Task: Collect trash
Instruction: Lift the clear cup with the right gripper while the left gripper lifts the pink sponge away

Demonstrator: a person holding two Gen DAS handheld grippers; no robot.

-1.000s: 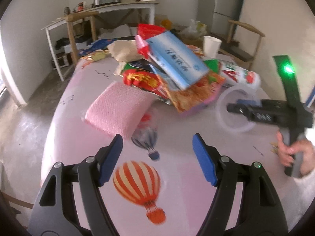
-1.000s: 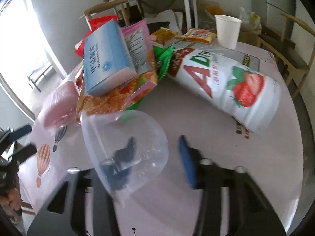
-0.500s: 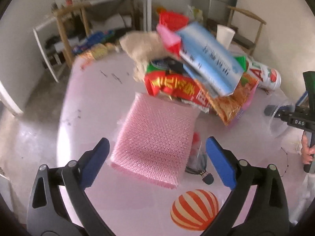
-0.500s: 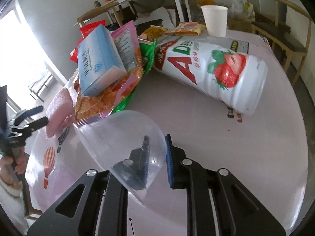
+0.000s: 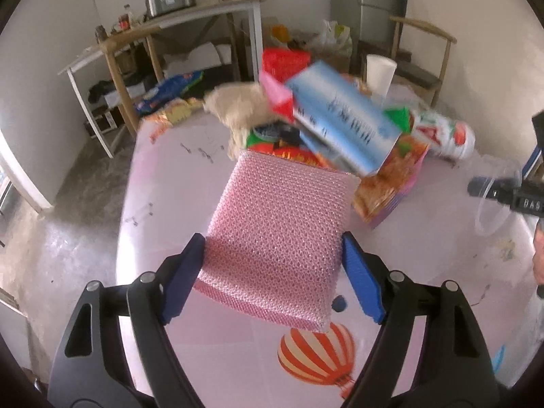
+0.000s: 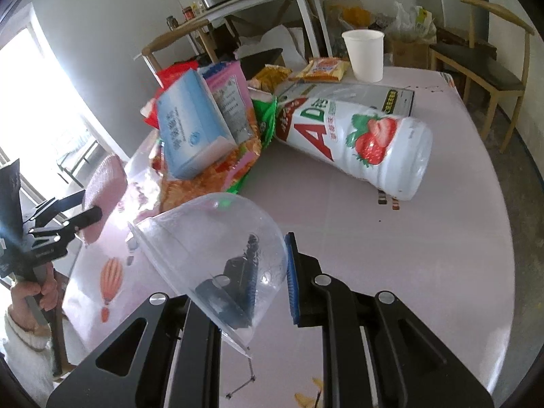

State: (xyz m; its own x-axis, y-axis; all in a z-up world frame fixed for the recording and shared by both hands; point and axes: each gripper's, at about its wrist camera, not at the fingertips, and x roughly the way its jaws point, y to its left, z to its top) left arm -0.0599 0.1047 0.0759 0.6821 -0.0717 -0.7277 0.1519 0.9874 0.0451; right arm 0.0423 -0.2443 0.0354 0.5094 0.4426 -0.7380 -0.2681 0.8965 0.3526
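A pink mesh sponge (image 5: 282, 210) sits between the blue pads of my left gripper (image 5: 272, 248). The jaws are closing, and both pads touch its sides. From the right wrist view the sponge (image 6: 105, 183) looks tilted up in that gripper (image 6: 85, 209). My right gripper (image 6: 270, 238) is shut on the wall of a clear plastic dome lid (image 6: 210, 238), with one finger inside and one outside. Behind lies a trash pile: a blue tissue pack (image 6: 190, 132), an orange snack wrapper (image 5: 391, 183) and a white strawberry drink bottle (image 6: 357, 142) on its side.
The round table has a pink cloth (image 6: 408, 238) printed with hot-air balloons. A white paper cup (image 6: 363, 54) and snack packets stand at the far side. Wooden chairs (image 6: 493, 61) and a cluttered side table (image 6: 255, 0) surround it. A person's hand (image 6: 34, 299) holds the left gripper.
My left gripper moved forward over the pink sponge, opened wide, then narrowed onto its sides. My right gripper's jaws shut on the dome lid's wall and raised it a little.
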